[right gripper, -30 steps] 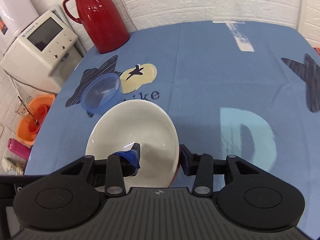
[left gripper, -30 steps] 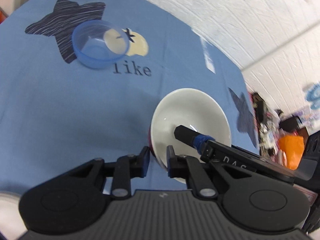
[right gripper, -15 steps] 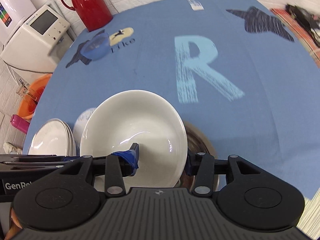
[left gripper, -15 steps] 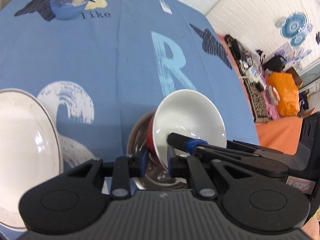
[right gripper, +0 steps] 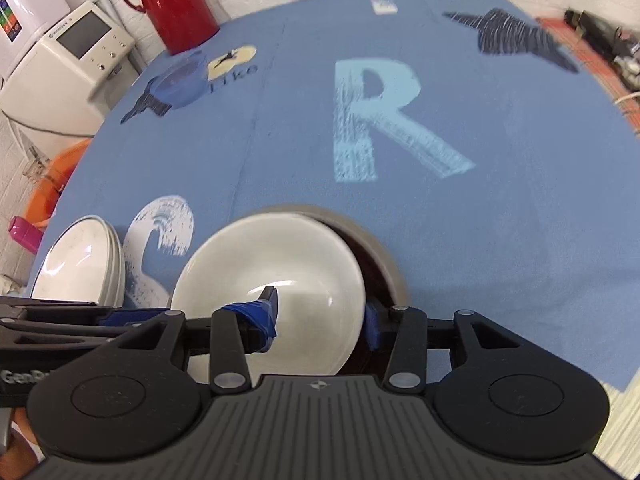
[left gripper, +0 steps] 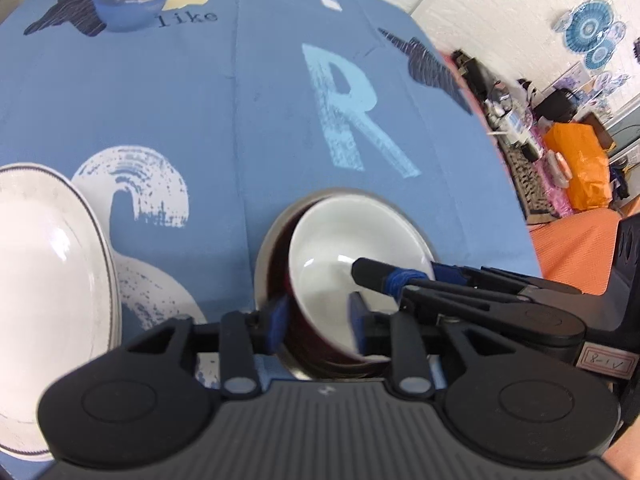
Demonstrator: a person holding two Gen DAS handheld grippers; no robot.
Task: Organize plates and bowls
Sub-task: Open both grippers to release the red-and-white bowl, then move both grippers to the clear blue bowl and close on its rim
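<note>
**Bowl going into the steel bowl**

Left view: our left gripper (left gripper: pixel 316 322) straddles the bowl (left gripper: pixel 360 240) rim, jaws seemingly parted.

Right view: our right gripper (right gripper: pixel 320 316) straddles it too; we should release level, centred in the steel bowl (right gripper: pixel 384 264).

Both tongs (left gripper: pixel 316 322) (right gripper: pixel 320 320) parted, side by side

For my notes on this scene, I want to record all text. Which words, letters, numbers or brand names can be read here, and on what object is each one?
"like": printed in dark letters on the blue tablecloth.
"R": one large pale letter on the same tablecloth.
"GenR": cut-off white print on the black left gripper.
Handwritten white sticker on the black right gripper: perhaps "8-1", not sure.
White machine with a screen: small brand line, too small to read.
</note>
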